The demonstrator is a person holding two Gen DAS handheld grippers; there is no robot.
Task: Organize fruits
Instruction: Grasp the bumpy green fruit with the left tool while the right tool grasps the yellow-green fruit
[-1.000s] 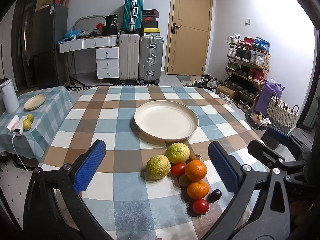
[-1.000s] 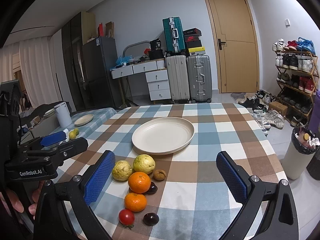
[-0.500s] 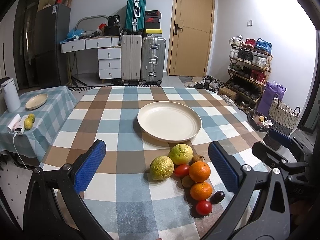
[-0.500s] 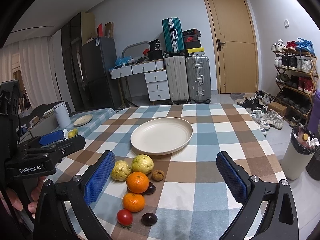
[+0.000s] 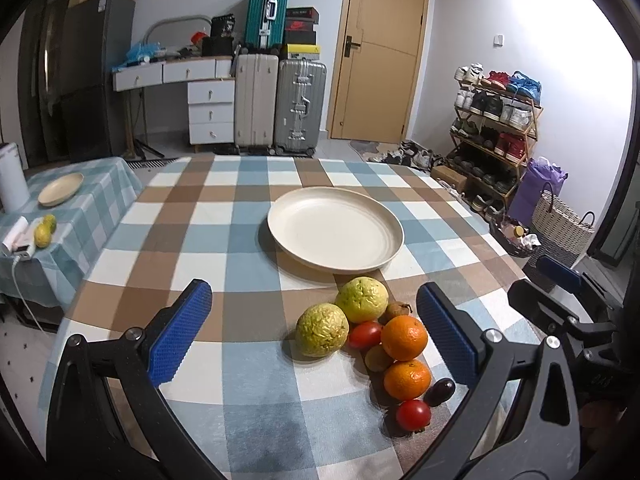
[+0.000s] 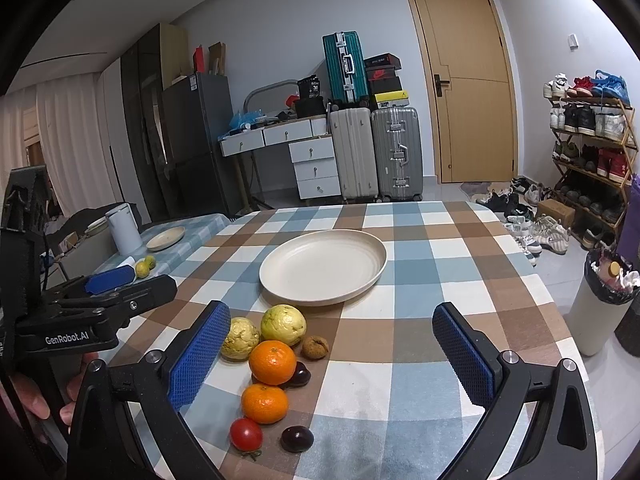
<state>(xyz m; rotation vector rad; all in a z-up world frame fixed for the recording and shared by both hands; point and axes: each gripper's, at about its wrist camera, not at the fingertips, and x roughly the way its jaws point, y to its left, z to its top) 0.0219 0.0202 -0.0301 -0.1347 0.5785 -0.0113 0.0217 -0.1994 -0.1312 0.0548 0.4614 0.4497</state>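
A cluster of fruit lies on the checked tablecloth in front of an empty cream plate (image 5: 334, 232) (image 6: 322, 266). It holds two yellow-green guavas (image 5: 322, 330) (image 6: 283, 325), two oranges (image 5: 404, 337) (image 6: 273, 362), two red tomatoes (image 5: 413, 415) (image 6: 245, 434), a dark plum (image 5: 439, 391) (image 6: 297, 439) and small brown fruits (image 6: 315, 347). My left gripper (image 5: 314, 336) is open and empty, just short of the fruit. My right gripper (image 6: 330, 360) is open and empty, above the near table, with the fruit at its left finger.
A side table at the left carries a small plate (image 5: 61, 189), a white jug (image 6: 124, 229) and two yellow fruits (image 5: 44, 232). A lined bin (image 6: 600, 300) stands beside the table's right edge. Suitcases, a desk and a shoe rack stand beyond.
Both grippers have drifted slightly; the fruit cluster sits a little further right in the left wrist view and further left in the right wrist view. Nothing was grasped.
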